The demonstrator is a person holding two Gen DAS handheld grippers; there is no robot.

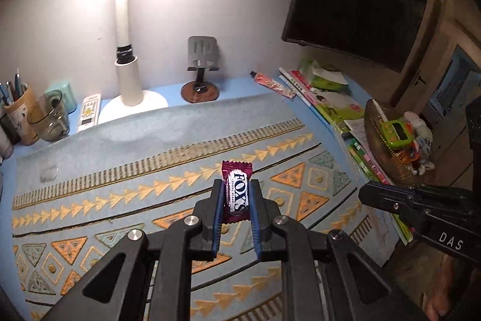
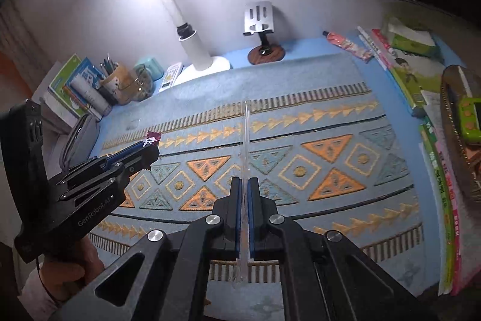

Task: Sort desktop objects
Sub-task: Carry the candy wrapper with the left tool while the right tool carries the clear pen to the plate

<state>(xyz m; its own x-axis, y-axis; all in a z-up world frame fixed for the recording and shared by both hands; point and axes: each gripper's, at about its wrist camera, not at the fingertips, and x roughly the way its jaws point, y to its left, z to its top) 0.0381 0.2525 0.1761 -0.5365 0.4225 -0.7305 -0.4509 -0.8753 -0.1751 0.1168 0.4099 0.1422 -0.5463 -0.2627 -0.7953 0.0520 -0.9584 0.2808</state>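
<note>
A purple-and-white Fox's candy is clamped upright between the blue pads of my left gripper, above the patterned blue mat. In the right wrist view the same left gripper hangs at the left with the candy's wrapper end poking out. My right gripper is shut on a thin clear rod that sticks out forward over the mat. From the left wrist view, the right gripper shows at the right edge, shut, near a brown bowl.
The brown bowl holds a green timer and small toys. Books and a tissue pack line the right side. A white lamp, phone stand, remote, glass cup and pen holder stand at the back.
</note>
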